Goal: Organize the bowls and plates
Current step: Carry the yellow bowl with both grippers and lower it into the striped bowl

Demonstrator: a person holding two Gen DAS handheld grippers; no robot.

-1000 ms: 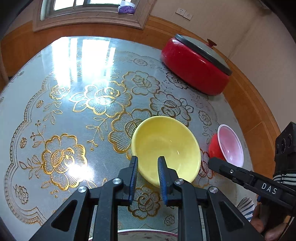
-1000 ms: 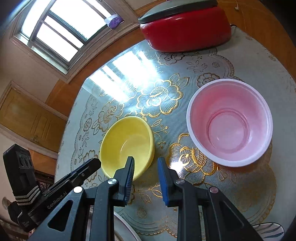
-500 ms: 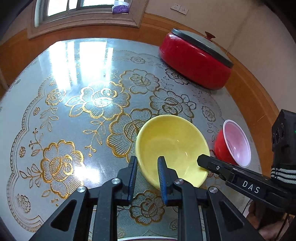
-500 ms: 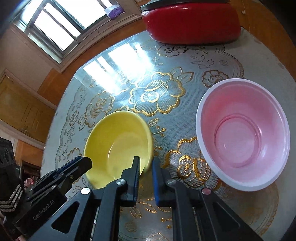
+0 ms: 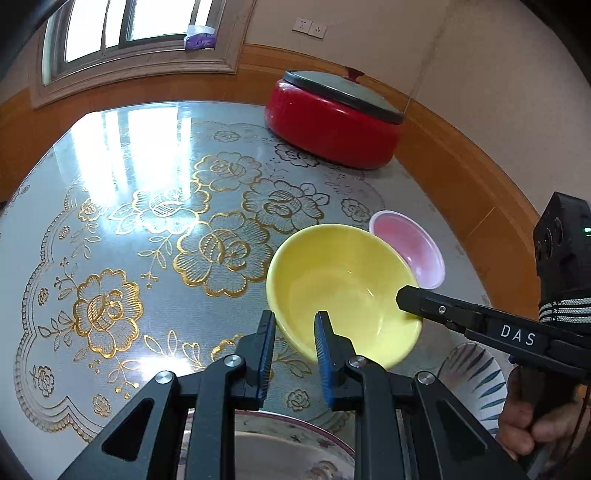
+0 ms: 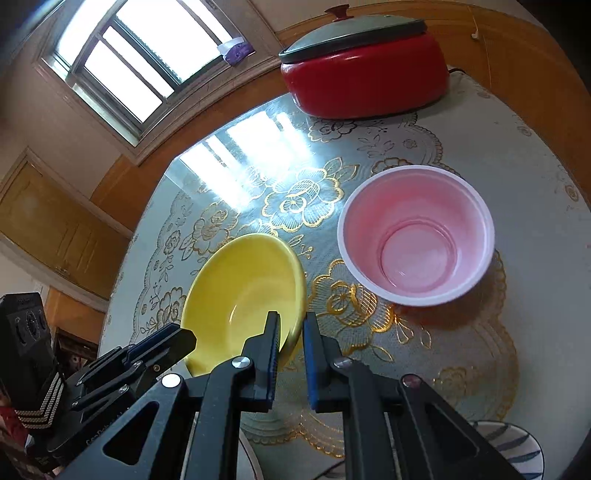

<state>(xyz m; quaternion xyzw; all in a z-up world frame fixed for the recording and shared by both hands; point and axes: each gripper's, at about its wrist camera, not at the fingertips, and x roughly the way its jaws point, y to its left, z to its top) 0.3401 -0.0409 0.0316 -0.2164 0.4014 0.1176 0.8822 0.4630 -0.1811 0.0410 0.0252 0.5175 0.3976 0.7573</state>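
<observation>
Since the earlier frame the yellow bowl (image 5: 343, 291) has tilted up off the floral tablecloth (image 5: 147, 229), lower centre. We see the left gripper (image 5: 294, 354) clamped on its near rim and the right gripper (image 6: 290, 354) pinching the opposite rim (both closed on it). The pink bowl (image 6: 415, 236) sits right of centre, the red pot (image 6: 364, 79) at upper right.

Round table (image 5: 110, 206) under glossy cloth with gold flowers, window (image 5: 129, 22) beyond its far edge throwing glare on the cloth, wood wainscot (image 5: 454, 155) behind, cream wall with sockets (image 5: 310, 26) above, wooden cabinet (image 6: 48, 225) left of window.
</observation>
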